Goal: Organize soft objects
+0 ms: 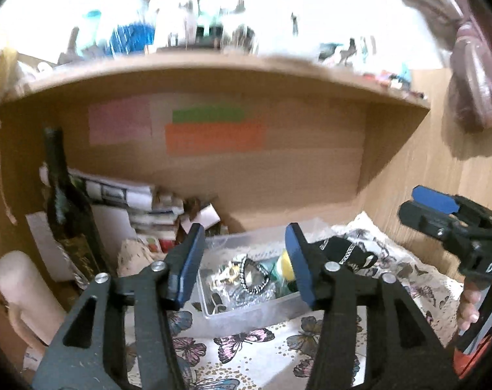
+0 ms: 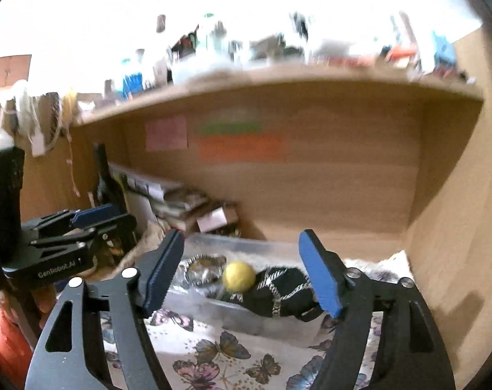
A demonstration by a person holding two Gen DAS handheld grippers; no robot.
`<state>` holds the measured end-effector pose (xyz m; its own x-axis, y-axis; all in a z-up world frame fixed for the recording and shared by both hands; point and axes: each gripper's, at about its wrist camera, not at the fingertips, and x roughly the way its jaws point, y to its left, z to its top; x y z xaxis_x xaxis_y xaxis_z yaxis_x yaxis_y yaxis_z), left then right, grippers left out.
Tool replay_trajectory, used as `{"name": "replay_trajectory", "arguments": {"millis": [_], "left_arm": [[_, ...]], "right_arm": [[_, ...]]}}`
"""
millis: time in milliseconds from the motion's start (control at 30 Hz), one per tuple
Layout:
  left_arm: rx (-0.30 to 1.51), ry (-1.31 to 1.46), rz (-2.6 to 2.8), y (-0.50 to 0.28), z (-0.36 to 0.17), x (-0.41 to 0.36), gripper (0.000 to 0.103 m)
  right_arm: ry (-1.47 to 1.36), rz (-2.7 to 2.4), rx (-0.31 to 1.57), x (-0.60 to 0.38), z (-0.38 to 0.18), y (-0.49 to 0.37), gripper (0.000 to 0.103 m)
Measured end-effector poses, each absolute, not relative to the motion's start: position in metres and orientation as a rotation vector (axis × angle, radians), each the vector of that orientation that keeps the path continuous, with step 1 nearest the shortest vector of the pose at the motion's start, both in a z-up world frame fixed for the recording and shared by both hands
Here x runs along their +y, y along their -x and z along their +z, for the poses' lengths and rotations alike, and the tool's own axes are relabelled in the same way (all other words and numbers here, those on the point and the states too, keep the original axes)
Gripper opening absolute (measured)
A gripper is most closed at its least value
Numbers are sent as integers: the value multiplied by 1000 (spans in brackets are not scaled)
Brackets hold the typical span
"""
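A clear plastic box (image 1: 213,317) (image 2: 246,317) stands on a butterfly-print cloth (image 1: 239,347) (image 2: 219,351). It holds a yellow soft ball (image 2: 239,276) (image 1: 285,265), silvery trinkets (image 1: 249,276) (image 2: 202,268) and a black cloth with a chain pattern (image 2: 281,289) (image 1: 346,250) draped over its right edge. My left gripper (image 1: 244,260) is open and empty, above and in front of the box. My right gripper (image 2: 242,268) is open and empty, in front of the box; it also shows in the left wrist view (image 1: 428,208).
A dark wine bottle (image 1: 67,208) (image 2: 106,178) stands at the left beside stacked papers and books (image 1: 132,201) (image 2: 174,195). A pale cylinder (image 1: 24,295) lies at the near left. A wooden shelf (image 1: 213,71) overhangs the nook; a wooden side wall (image 2: 457,227) closes the right.
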<state>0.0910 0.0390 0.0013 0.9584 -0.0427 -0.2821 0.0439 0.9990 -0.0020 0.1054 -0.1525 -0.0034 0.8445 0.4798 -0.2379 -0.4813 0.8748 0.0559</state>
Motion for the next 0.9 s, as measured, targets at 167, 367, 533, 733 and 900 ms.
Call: {"name": "replay_trajectory", "arguments": {"millis": [167,367,533,733,900], "left_arm": [[225,-20,-54,-63,12,30,68],[183,0,-63,-40,17,27,89],[161,7,-61,-27,18,23,101],[155,7,-67,-21,18,20,102],[155,4,-68,-21,17,19,102]], "right_arm": [[10,485,168,-164,9,-76,85],[9,470,134,-169,10,-57,100],[5,458,109,-172,9,-45,103],[-2,463,120,-172,6,-42,103],[-1,468,116,-170,6,-41,103]]}}
